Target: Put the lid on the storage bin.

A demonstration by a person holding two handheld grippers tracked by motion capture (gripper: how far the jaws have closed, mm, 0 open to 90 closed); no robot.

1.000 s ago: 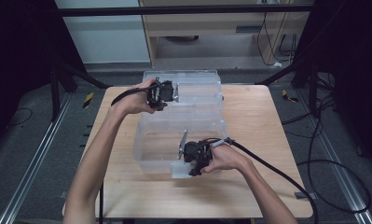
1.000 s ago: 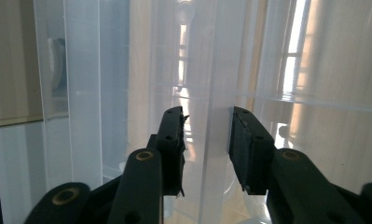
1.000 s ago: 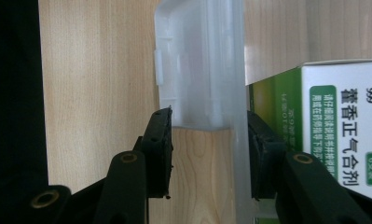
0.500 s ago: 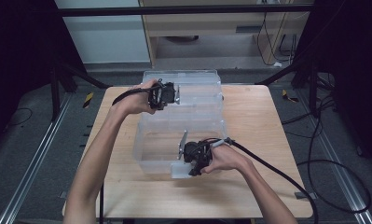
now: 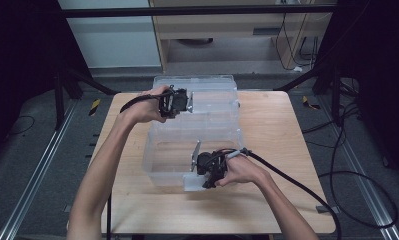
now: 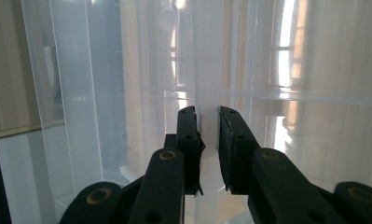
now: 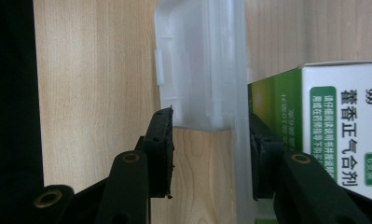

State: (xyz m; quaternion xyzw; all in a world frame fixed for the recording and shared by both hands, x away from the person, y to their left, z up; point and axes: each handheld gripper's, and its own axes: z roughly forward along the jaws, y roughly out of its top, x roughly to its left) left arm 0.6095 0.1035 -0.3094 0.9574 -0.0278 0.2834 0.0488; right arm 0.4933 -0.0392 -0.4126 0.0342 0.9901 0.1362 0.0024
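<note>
My left gripper point(image 5: 189, 101) sits at the far wall of the clear plastic box point(image 5: 159, 150) on the table point(image 5: 287, 140); its jaws have just been closing and now pinch a thin clear rib. Box interior is hard to read through glare. My right gripper point(image 7: 211, 154) straddles the near wall, unmoved; pad contact unclear. A green-and-white carton point(image 7: 333, 126) is cut off.

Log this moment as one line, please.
left gripper: just closed on clear bin wall | right gripper: astride near rim | green-white box inside
</note>
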